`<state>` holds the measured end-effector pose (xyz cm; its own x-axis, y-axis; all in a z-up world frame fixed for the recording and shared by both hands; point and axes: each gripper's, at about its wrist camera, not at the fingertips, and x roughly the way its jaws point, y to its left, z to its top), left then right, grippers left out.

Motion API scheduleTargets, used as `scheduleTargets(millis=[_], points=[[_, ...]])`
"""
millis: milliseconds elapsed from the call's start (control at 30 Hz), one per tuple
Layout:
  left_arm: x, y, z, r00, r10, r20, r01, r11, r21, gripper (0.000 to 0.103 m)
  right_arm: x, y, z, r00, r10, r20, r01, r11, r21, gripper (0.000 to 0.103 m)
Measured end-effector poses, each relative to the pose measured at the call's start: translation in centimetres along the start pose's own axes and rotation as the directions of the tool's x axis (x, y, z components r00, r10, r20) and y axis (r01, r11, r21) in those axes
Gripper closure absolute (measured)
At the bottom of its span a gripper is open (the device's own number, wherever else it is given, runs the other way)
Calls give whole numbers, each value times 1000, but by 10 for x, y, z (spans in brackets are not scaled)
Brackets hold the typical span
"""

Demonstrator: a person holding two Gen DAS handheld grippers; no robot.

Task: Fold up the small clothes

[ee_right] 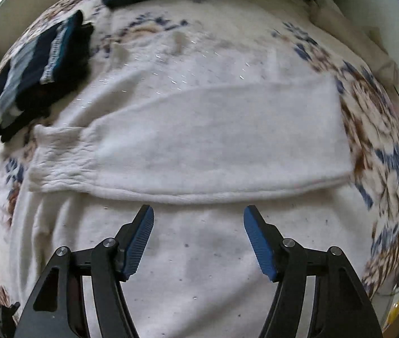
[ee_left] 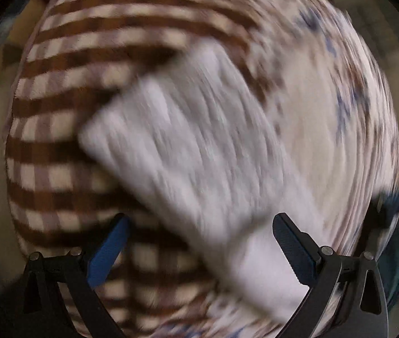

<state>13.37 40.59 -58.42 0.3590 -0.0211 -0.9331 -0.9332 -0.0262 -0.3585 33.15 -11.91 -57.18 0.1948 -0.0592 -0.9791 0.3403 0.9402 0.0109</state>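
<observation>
White, soft knit sweater (ee_right: 199,146) lies flat on the floral bedspread (ee_right: 382,129), 1 sleeve folded across it, limp and light, best pinched at the folded edge, while right gripper (ee_right: 198,238) and left gripper (ee_left: 199,249) hover spread, holding nothing.

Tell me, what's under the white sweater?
Under the white sweater lies a floral bedspread, blue and brown flowers peeking out all around its edges. One sleeve is folded across the top. Whatever lies beneath the sweater's middle is covered, so it can't be seen.
</observation>
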Motion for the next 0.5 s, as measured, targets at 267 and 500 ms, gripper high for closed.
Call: scheduleTargets(millis=[267,500], points=[[-37,-52,23,964,-26,266,-34,976,217,93,15,10,6,971,-235,-33,234,972,-33,5],[-72,-169,-59,923,-165,348,-131,715,687,93,10,-3,22,957,-286,45,288,956,-53,5]])
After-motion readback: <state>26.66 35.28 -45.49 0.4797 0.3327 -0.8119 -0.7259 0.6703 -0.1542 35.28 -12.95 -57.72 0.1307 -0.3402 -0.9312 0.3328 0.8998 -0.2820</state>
